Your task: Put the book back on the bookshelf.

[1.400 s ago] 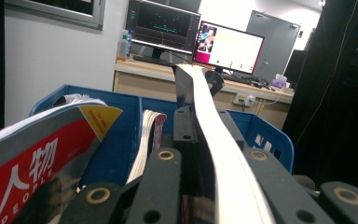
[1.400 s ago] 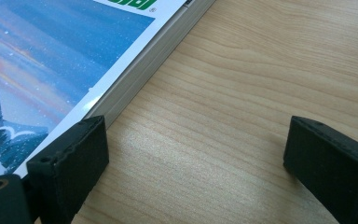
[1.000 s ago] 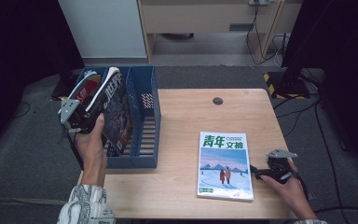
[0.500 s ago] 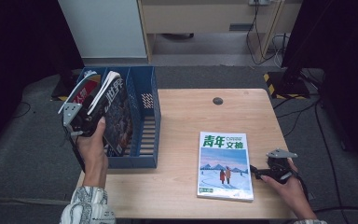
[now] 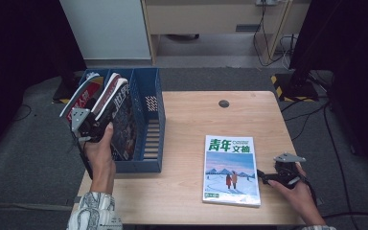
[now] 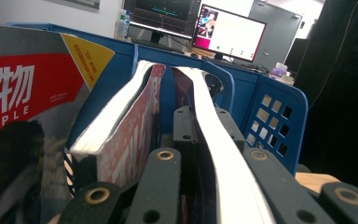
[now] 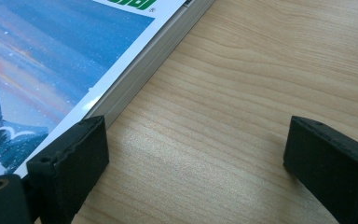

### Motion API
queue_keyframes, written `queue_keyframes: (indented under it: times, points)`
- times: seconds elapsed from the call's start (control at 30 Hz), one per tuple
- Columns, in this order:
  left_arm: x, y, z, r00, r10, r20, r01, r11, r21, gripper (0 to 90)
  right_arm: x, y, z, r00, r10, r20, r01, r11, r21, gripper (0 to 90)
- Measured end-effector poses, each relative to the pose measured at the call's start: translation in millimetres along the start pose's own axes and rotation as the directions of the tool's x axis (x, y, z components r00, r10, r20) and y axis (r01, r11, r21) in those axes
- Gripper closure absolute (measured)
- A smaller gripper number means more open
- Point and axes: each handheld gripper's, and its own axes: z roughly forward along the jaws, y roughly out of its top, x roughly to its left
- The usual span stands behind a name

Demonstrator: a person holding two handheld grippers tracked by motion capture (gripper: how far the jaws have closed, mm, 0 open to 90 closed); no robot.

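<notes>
Two hand-held grippers, entered from the grasp outward.

1. Left hand-held gripper (image 5: pixel 104 109): clenched on a magazine (image 5: pixel 120 108), jaws pinching its edge. Magazine stands tilted over the blue rack (image 5: pixel 154 125), lower part already inside the middle slot, top leaning toward the rack's left side. From the left gripper view the pages (image 6: pixel 214 140) splay either side of the jaws, so the grasp looks to take only part of the thickness.

2. Red magazine (image 5: pixel 79 103): filed in the rack's left slot, leaning outward, just beside the held one.

3. Right hand-held gripper (image 5: pixel 268 176): released, jaws wide, resting low on the tabletop (image 5: pixel 187 115) well right of the rack. Nothing between the jaws; the left jaw sits just at the edge of the snow-scene magazine (image 5: pixel 231 168), which lies flat, cover up.

4. Small dark disc (image 5: pixel 224 103): on the tabletop, right of the rack, apart from everything.

Step judged in hand: lowering the held magazine into the rack. Next move calls for easing it down until it seats, then opening the jaws; snow-scene magazine remains unfiled.
</notes>
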Motion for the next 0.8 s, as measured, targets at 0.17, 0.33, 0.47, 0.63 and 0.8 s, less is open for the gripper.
queue_keyframes:
  times: [0.17, 0.33, 0.47, 0.63, 0.8]
  points:
    - [0.9, 1.6, 2.3, 0.9999, 0.009, -0.007, -0.009, 0.9999, -0.006, 81.9, -0.2, 0.0, 0.0, 1.0, -0.002, 0.0, 0.002, 1.0, -0.001, 6.8]
    - [-1.3, 3.7, 5.8, 0.9999, 0.011, -0.012, -0.012, 0.9998, -0.018, 81.8, 0.1, 0.0, 0.0, 1.0, 0.001, 0.0, -0.001, 1.0, 0.0, 6.8]
    - [-3.2, 3.7, 9.4, 0.9998, 0.007, -0.02, -0.008, 0.9998, -0.019, 81.9, 0.5, -0.2, 0.2, 1.0, 0.003, 0.005, -0.003, 1.0, -0.003, 6.8]
    - [-3.3, -2.1, 9.4, 0.9995, -0.015, -0.029, 0.014, 0.9996, -0.023, 81.9, 0.5, -0.2, 0.2, 1.0, 0.004, 0.005, -0.004, 1.0, -0.003, 6.8]
    - [-4.0, -7.6, 10.3, 0.9998, -0.008, -0.019, 0.007, 0.9998, -0.02, 81.7, 0.5, -0.2, 0.2, 1.0, 0.004, 0.005, -0.004, 1.0, -0.003, 6.8]
